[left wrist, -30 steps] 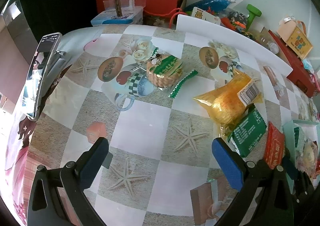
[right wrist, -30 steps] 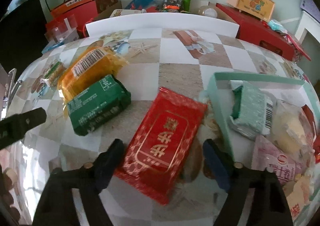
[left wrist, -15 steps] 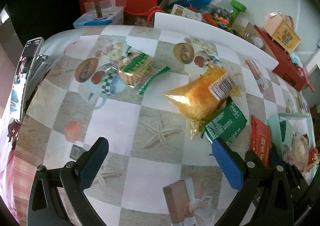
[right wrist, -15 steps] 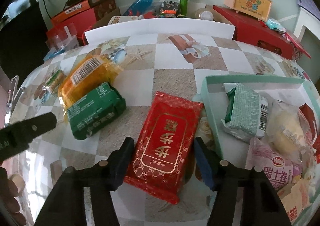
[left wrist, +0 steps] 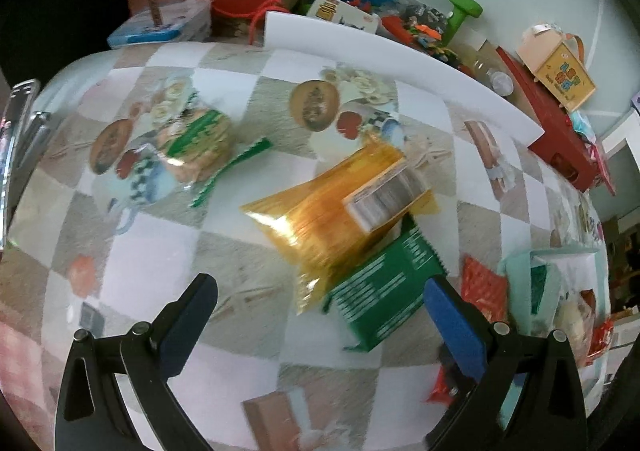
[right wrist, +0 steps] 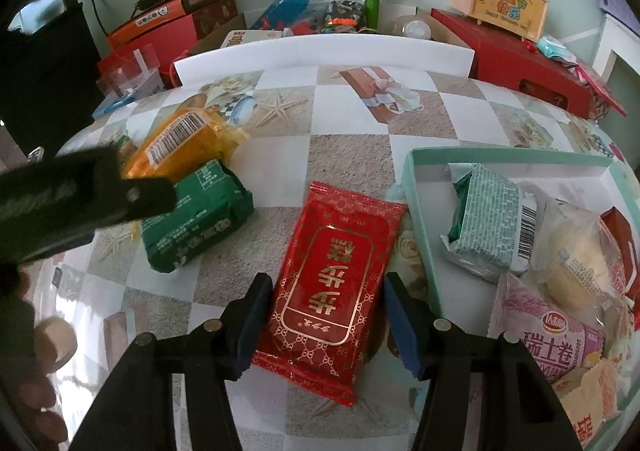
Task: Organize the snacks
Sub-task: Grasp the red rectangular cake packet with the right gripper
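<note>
A red snack pack (right wrist: 334, 283) lies flat on the table between the fingers of my right gripper (right wrist: 326, 315), whose jaws stand close at its two sides. Whether the pads touch it I cannot tell. A green pack (right wrist: 196, 223) and a yellow pack (right wrist: 180, 143) lie to its left. The teal box (right wrist: 416, 211) on the right holds several snacks. My left gripper (left wrist: 316, 315) is open and empty, just short of the yellow pack (left wrist: 332, 215) and green pack (left wrist: 380, 295). A round cookie pack (left wrist: 200, 139) lies far left.
A white board (right wrist: 320, 51) stands at the table's back edge, with red boxes (right wrist: 512, 55), a blue bottle and a green dumbbell behind it. A phone (left wrist: 12, 131) stands at the left edge in the left wrist view. The left gripper's body (right wrist: 72, 195) crosses the right wrist view.
My right gripper's jaws have narrowed around the red pack. My left gripper has swung right toward the yellow and green packs and stays open.
</note>
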Motion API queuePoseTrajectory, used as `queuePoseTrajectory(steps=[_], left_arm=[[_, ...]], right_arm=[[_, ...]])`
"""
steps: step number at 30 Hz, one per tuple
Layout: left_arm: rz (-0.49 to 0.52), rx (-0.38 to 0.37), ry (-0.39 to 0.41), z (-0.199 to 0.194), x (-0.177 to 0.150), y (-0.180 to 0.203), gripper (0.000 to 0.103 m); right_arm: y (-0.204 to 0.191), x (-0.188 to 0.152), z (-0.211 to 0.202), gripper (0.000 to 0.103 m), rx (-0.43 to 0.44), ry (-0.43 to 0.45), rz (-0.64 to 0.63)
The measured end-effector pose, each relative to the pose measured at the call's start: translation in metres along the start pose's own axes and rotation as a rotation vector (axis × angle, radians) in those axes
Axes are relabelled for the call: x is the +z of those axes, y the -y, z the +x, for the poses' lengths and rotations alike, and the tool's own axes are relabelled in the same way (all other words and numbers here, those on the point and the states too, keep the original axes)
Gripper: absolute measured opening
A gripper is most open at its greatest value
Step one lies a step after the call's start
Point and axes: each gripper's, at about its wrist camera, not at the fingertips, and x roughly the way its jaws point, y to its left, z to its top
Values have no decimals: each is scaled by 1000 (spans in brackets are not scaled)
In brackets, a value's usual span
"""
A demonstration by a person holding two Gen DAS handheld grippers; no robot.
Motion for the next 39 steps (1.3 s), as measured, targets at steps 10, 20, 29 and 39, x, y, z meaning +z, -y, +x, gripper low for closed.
queuePoseTrajectory(steps=[10, 20, 29, 39], left_arm=[[40, 50, -96, 30, 23, 27, 103], [14, 32, -105, 29, 20, 11, 103], [-42, 54, -76, 9, -3, -33, 103], [-49, 67, -64, -10, -33, -70, 103]], right_arm=[[1, 0, 1, 60, 4, -2, -1], [1, 0, 0, 60, 4, -3, -2], [1, -1, 1, 60, 2, -3, -4], [1, -1, 1, 60, 0, -4, -6]])
